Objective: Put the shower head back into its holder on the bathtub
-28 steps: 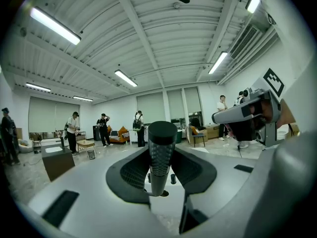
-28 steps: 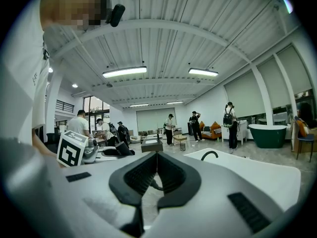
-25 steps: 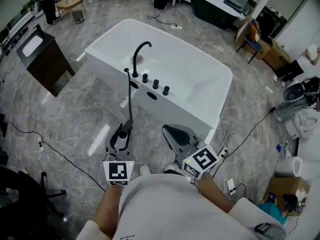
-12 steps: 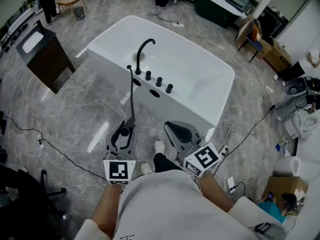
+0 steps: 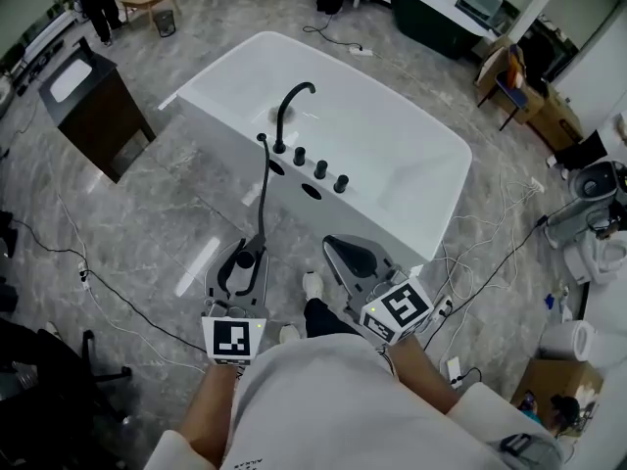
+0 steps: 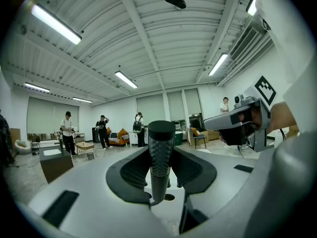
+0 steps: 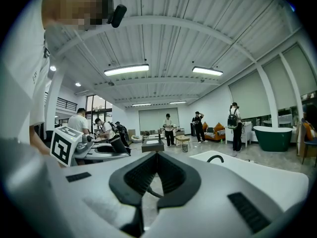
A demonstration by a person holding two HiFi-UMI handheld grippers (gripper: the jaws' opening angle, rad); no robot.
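A white bathtub (image 5: 416, 145) stands ahead in the head view, with a black curved faucet (image 5: 292, 106) and three black knobs (image 5: 320, 169) on its near rim. A black hose (image 5: 265, 194) runs from the rim down to the black shower head (image 5: 245, 258). My left gripper (image 5: 242, 262) is shut on its textured handle (image 6: 161, 157), which stands upright between the jaws. My right gripper (image 5: 351, 259) is level beside it, shut and empty; its own view shows the right gripper (image 7: 156, 175) with the pads meeting. Both are short of the tub.
A dark cabinet with a white top (image 5: 93, 101) stands left of the tub. Cables (image 5: 490, 262) trail over the grey floor on the right, near white fixtures (image 5: 598, 253) and a cardboard box (image 5: 549, 390). A dark green tub (image 5: 436, 13) and several people are at the far end.
Both grippers and the head have moved toward the bathtub, which now sits closer in view. A foot has stepped forward between the grippers. The grip on the shower head is unchanged.
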